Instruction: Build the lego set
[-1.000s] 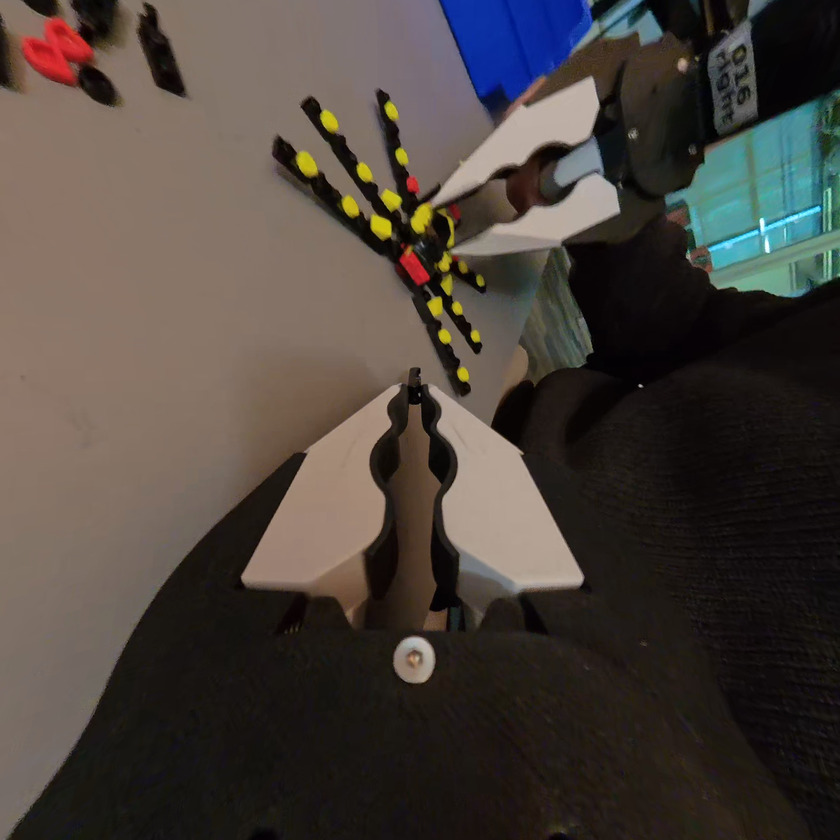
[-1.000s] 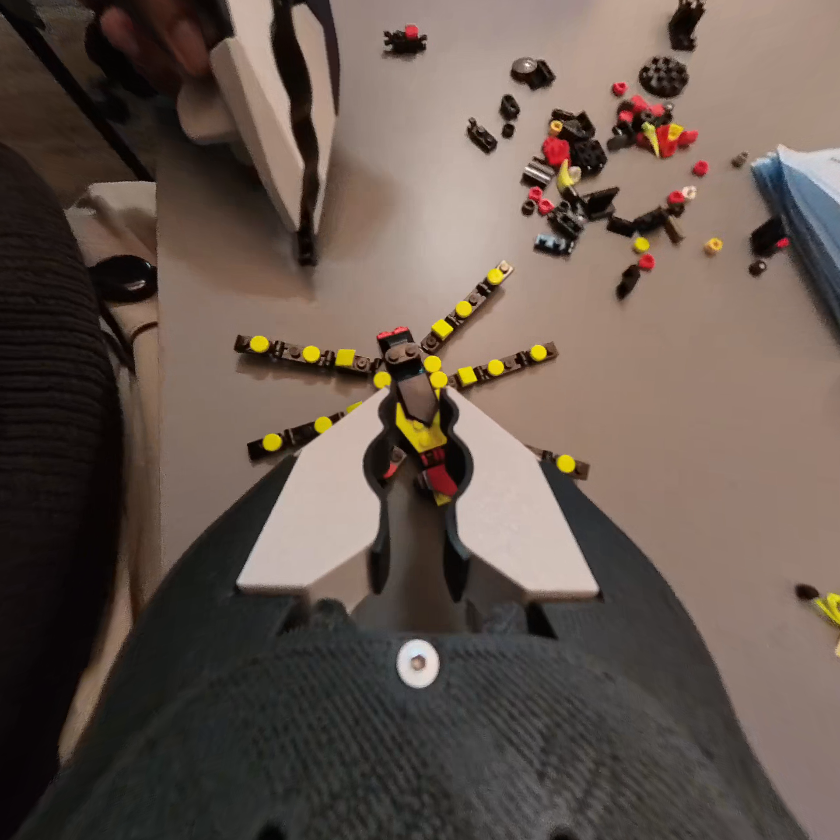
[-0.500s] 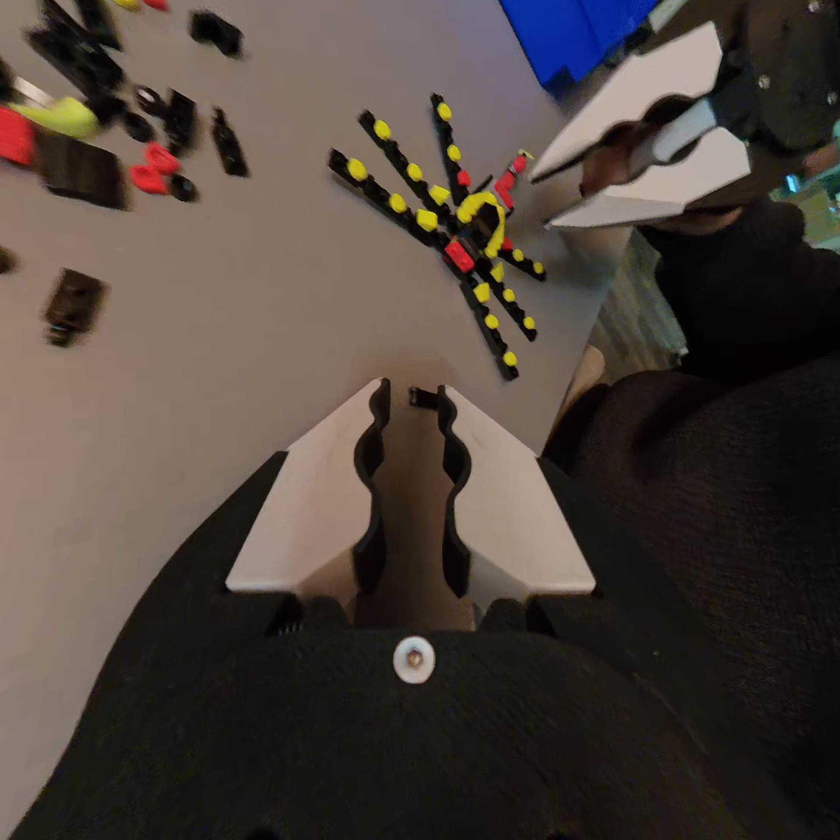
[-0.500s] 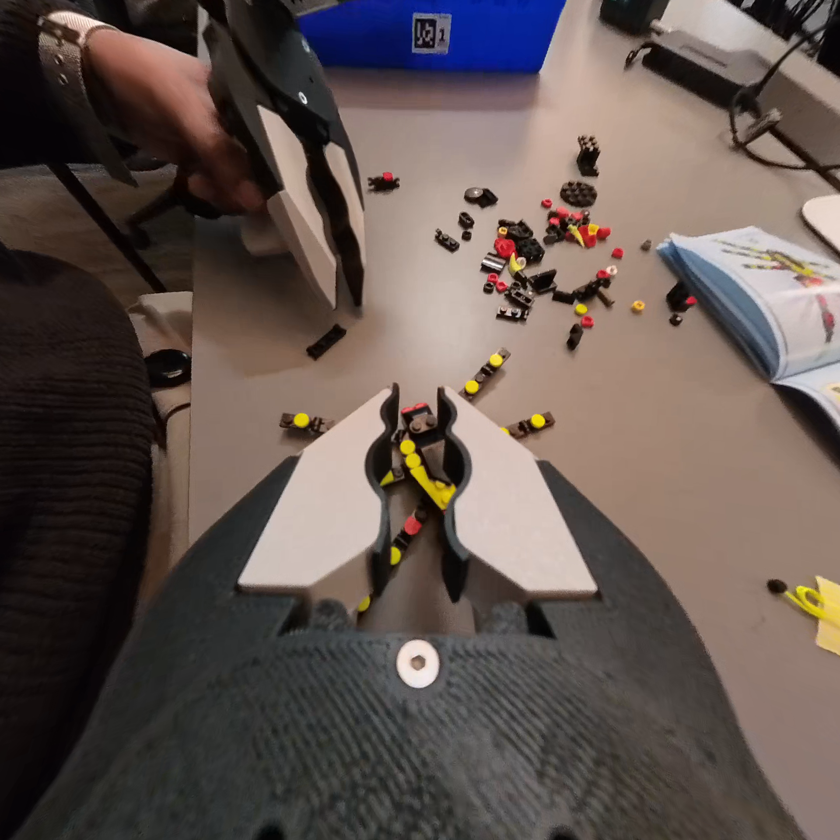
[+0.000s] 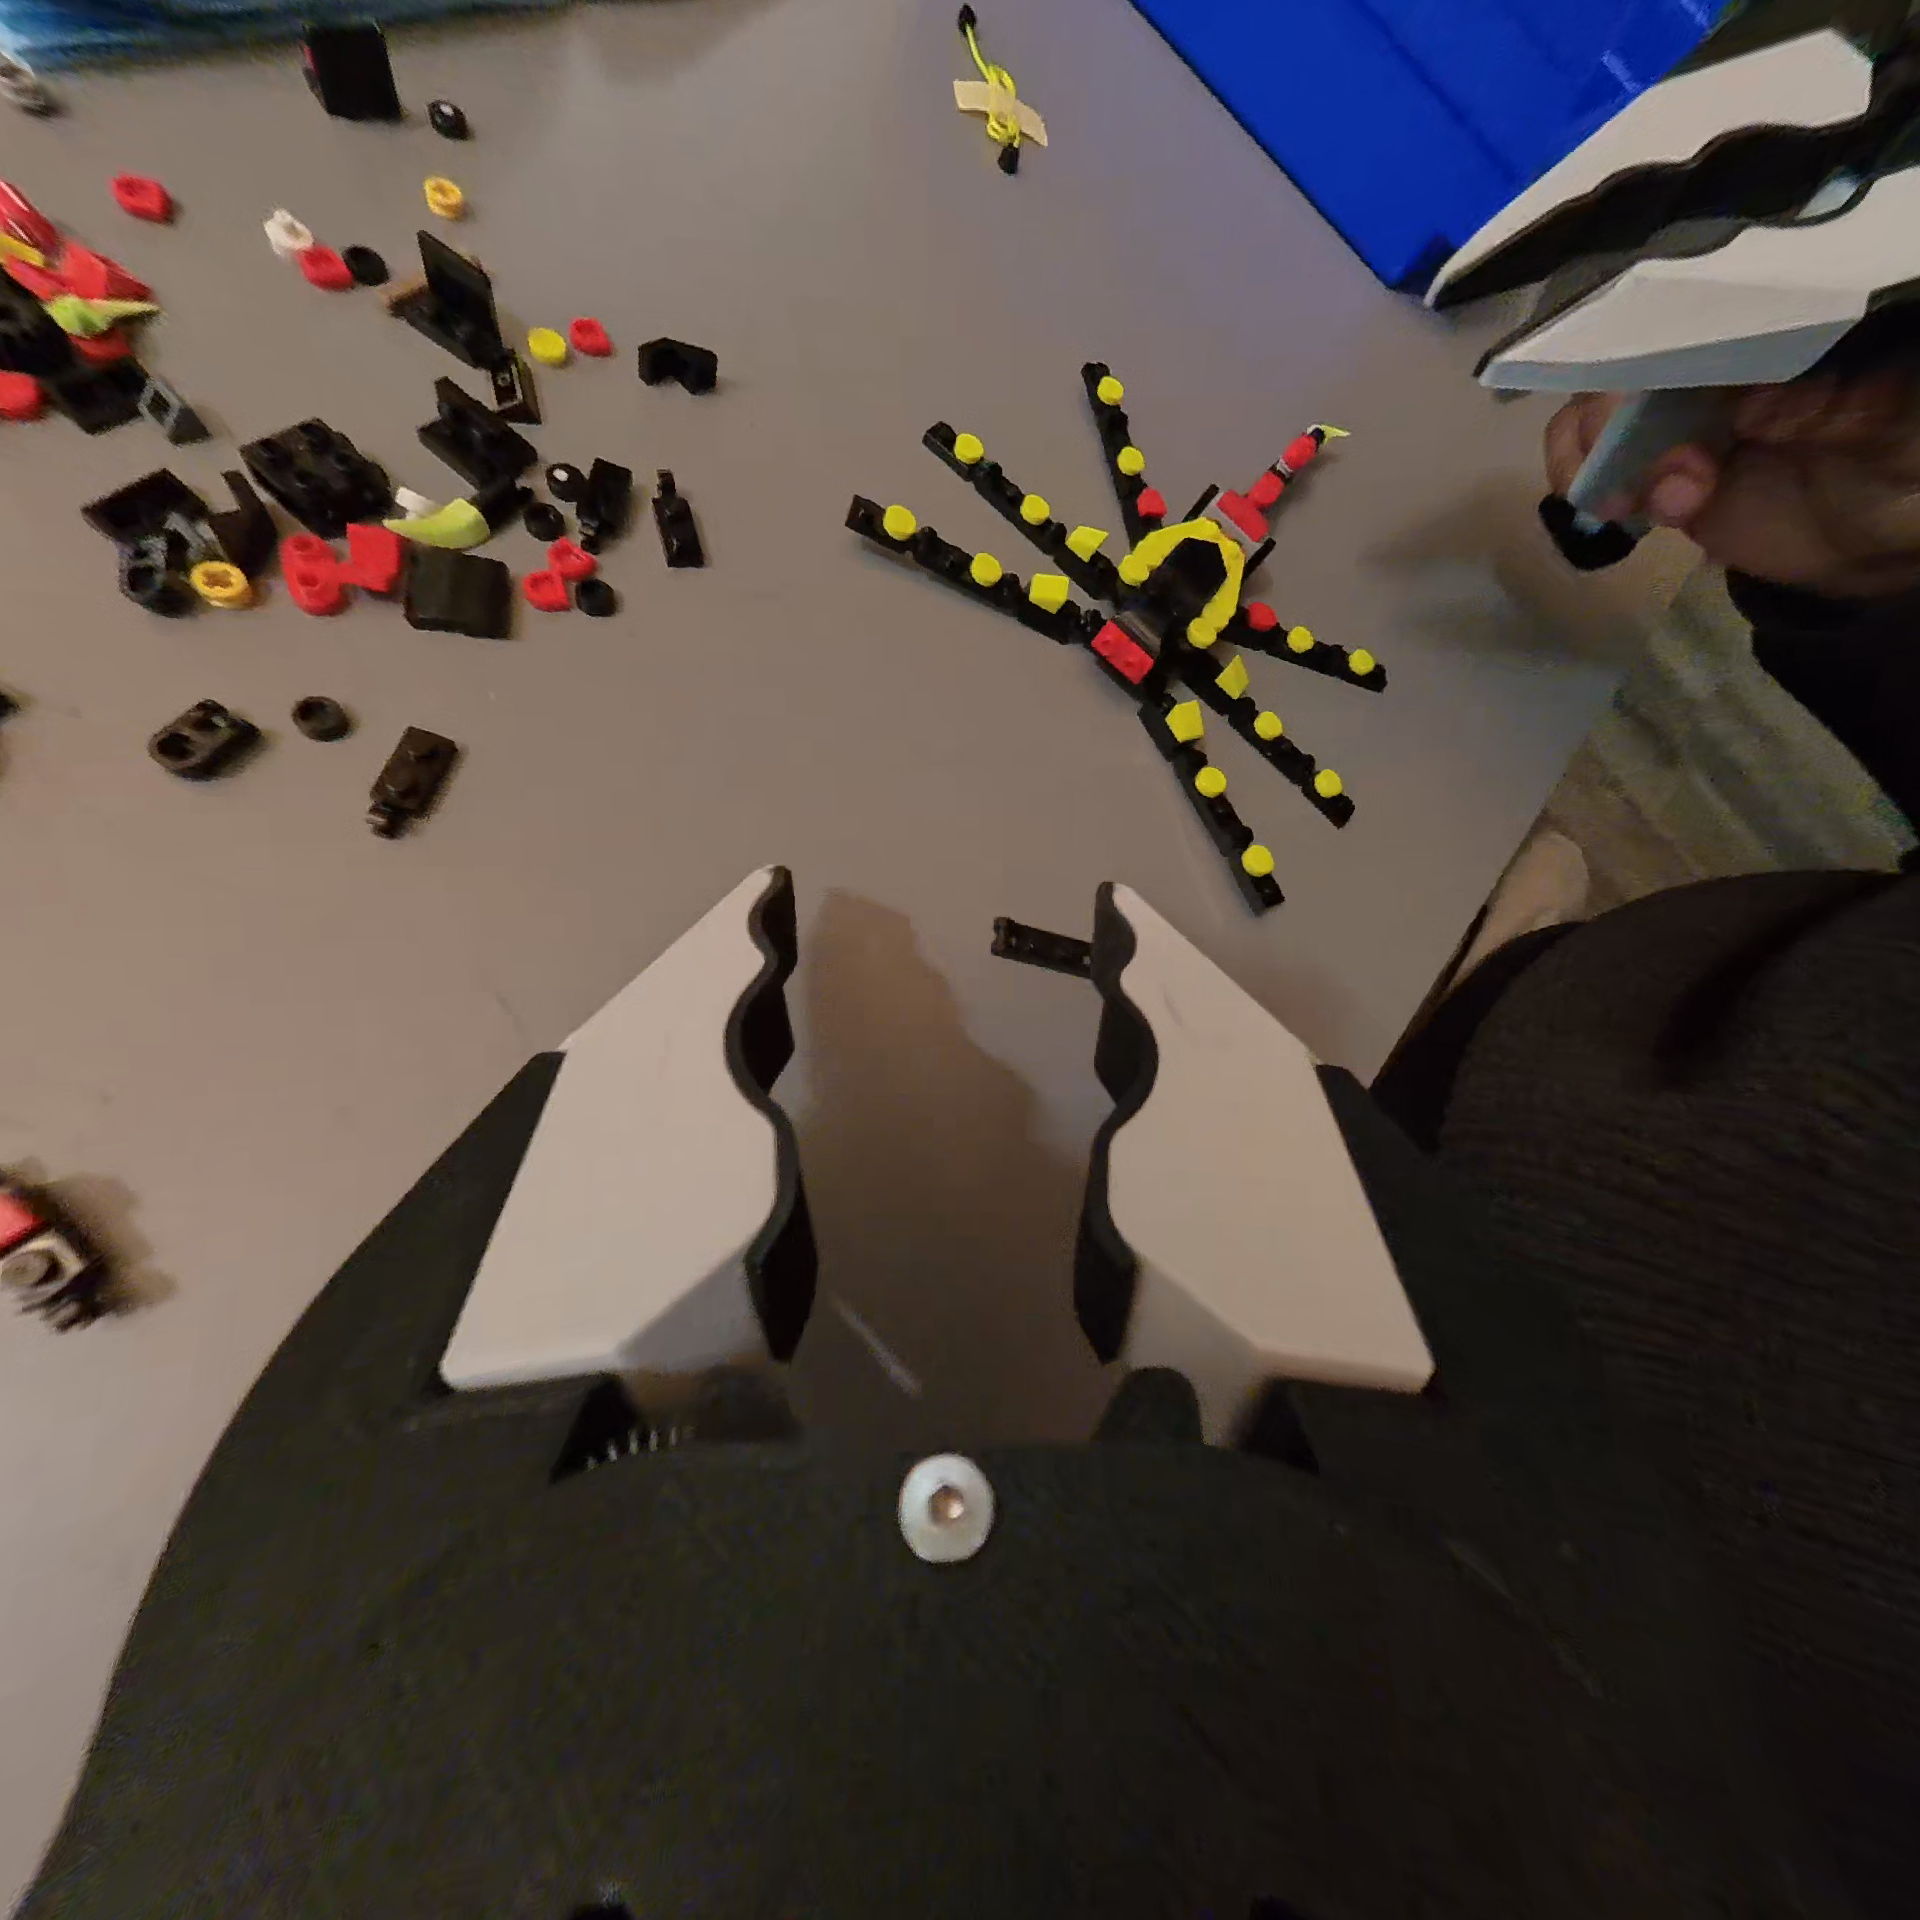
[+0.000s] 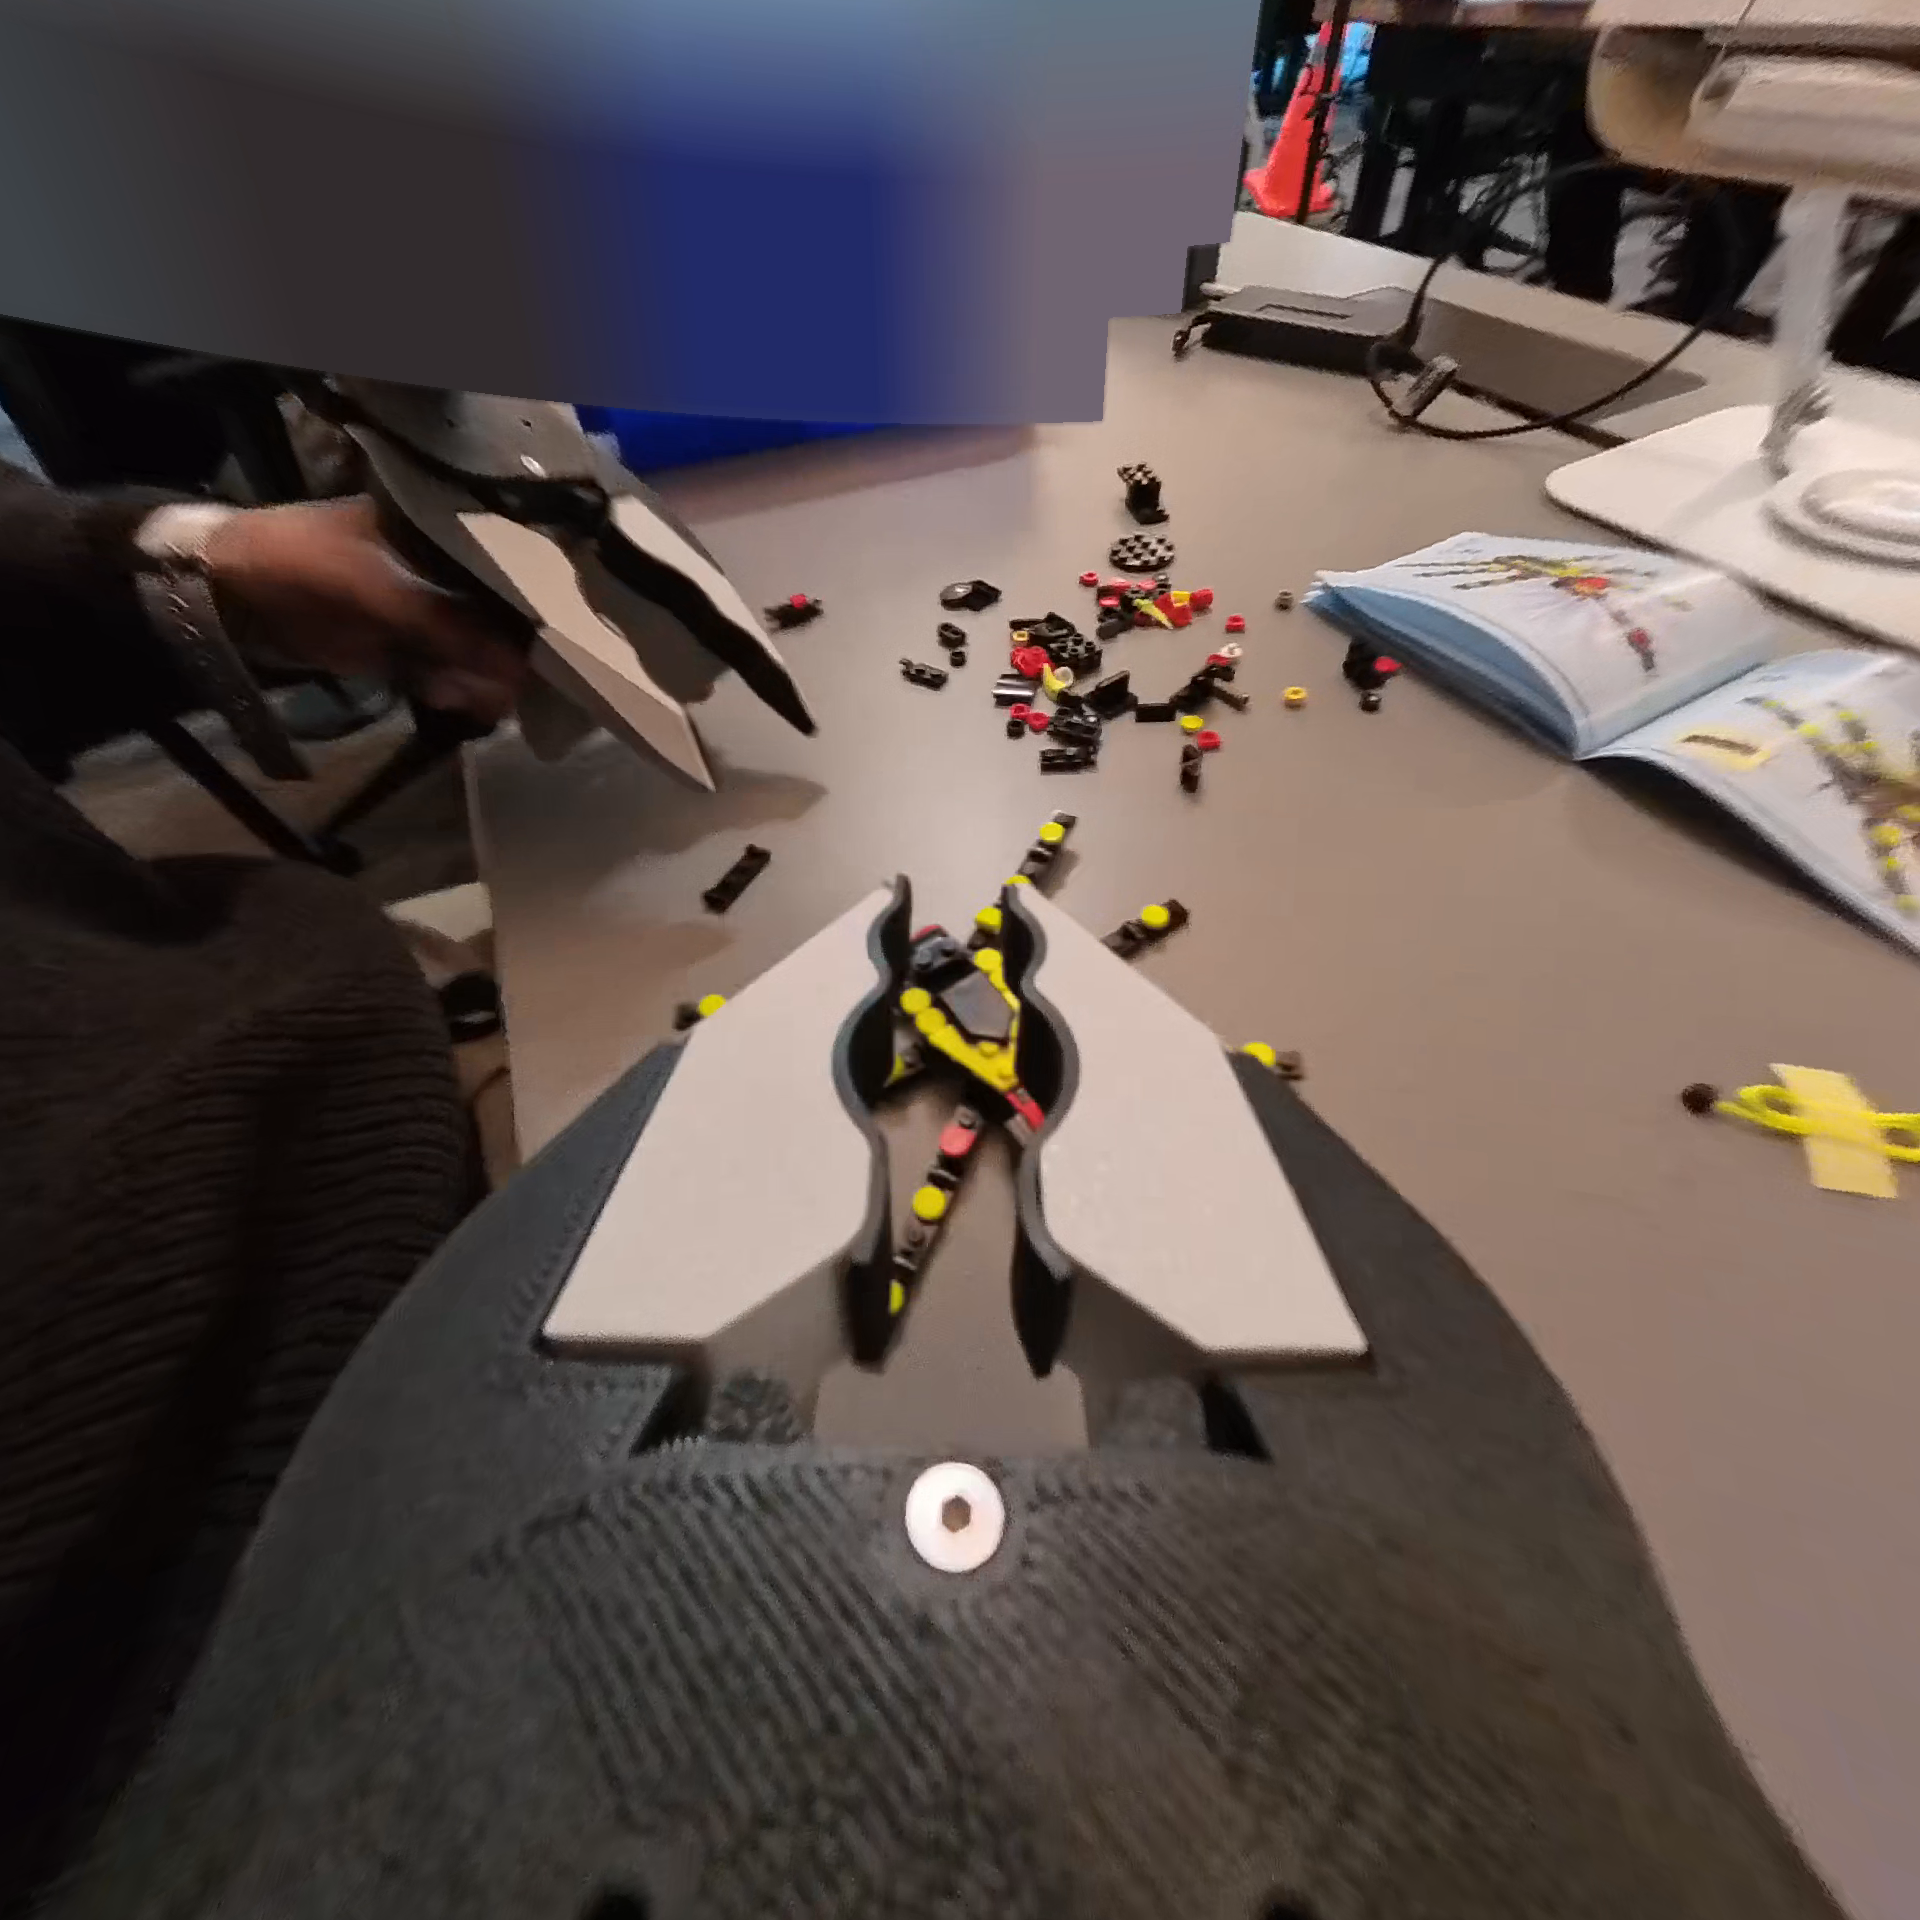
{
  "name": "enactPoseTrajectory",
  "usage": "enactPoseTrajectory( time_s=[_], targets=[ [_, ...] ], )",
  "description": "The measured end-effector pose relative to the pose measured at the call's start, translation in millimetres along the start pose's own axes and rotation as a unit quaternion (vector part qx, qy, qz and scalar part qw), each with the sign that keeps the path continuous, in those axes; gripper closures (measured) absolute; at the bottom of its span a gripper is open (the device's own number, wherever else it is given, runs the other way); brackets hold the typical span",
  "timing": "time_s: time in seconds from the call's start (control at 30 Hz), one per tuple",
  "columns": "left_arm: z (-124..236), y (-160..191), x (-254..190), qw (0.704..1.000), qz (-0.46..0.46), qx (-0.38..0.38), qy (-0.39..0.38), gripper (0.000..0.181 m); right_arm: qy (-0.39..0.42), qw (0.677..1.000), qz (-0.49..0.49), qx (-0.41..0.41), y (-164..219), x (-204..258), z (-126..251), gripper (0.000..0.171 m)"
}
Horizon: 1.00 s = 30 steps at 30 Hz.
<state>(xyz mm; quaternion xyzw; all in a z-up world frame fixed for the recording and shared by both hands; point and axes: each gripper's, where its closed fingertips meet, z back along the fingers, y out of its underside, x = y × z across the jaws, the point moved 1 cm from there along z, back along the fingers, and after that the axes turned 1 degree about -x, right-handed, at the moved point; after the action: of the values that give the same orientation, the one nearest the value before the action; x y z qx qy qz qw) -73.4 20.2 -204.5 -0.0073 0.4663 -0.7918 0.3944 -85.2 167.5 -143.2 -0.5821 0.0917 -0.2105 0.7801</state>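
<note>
The left tongs (image 5: 940, 894) are held wide apart, empty, a small black plate (image 5: 1039, 943) just beside one tip; the right tongs (image 6: 954, 902) are spread, gripping nothing, above the black-and-yellow brick spider (image 6: 966, 1023)

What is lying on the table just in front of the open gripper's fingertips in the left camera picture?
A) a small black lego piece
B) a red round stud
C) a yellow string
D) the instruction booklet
A: a small black lego piece lies flat on the grey table beside the right fingertip of the open left gripper, apart from the spider model.
</note>
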Motion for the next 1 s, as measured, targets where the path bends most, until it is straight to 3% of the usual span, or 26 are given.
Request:
enactPoseTrajectory(
  time_s=[0.17, 0.37, 0.47, 1.0],
  targets=[
    [-8, -2, -14, 0.996, 0.05, -0.006, 0.073, 0.118, -0.056, 0.995, -0.075, -0.025, -6, 11, -2, 0.152],
    [-6, -3, -1, 0.999, 0.02, -0.007, 0.03, 0.121, -0.043, 0.997, -0.062, -0.007, 0, 7, -5, 0.152],
    [-3, -5, -8, 0.998, 0.023, -0.015, 0.053, 0.132, -0.045, 0.997, -0.061, -0.004, 1, 7, -7, 0.152],
    [1, 2, -13, 0.999, -0.006, 0.004, 0.048, 0.137, -0.037, 0.999, -0.028, 0.002, 1, 13, -7, 0.157]
  ],
)
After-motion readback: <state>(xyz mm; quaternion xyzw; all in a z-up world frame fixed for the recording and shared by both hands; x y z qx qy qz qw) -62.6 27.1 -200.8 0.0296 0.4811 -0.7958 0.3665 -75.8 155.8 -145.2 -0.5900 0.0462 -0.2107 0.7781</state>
